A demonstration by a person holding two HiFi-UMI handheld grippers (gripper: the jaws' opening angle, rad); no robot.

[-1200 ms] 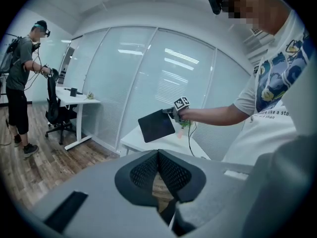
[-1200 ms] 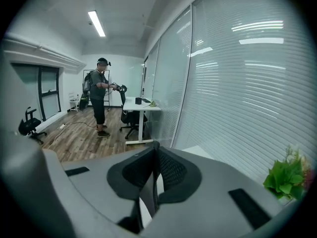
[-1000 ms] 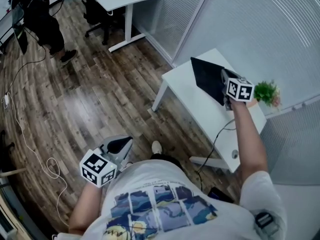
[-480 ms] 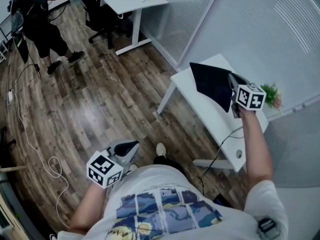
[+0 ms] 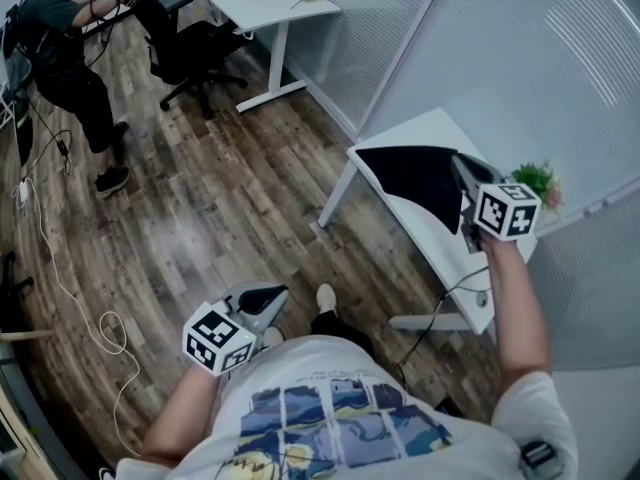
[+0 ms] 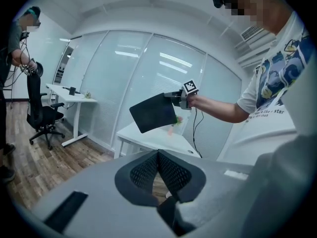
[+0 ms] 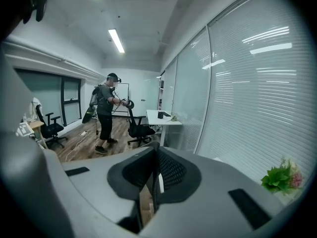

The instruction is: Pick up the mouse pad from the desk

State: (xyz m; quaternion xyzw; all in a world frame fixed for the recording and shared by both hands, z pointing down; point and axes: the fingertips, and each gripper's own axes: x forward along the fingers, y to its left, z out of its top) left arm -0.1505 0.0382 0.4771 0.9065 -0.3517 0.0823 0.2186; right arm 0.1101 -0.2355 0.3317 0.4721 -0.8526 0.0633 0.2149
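Two tools, one load: the right tool (image 5: 462,190) pinches one edge of the mouse pad (image 5: 412,176), a thin, matte black rectangle held clear above the white counter (image 5: 440,253). Its long axis stretches away from the jaws, its face tilted. The left tool (image 5: 268,296) hangs by the person's waist, jaws pressed together, empty.

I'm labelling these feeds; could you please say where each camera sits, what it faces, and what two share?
Head view: on the person's head, facing steeply down at floor and white desk; shows shirt, forearms, left gripper, right gripper clamping the mouse pad.
Left gripper view: on that gripper, along its shut jaws toward the desk; shows the person's torso, right arm.
Right gripper view: on that gripper, toward another person and far desk; shows only its jaws.
Shared: head and left gripper views show the mouse pad above the desk.
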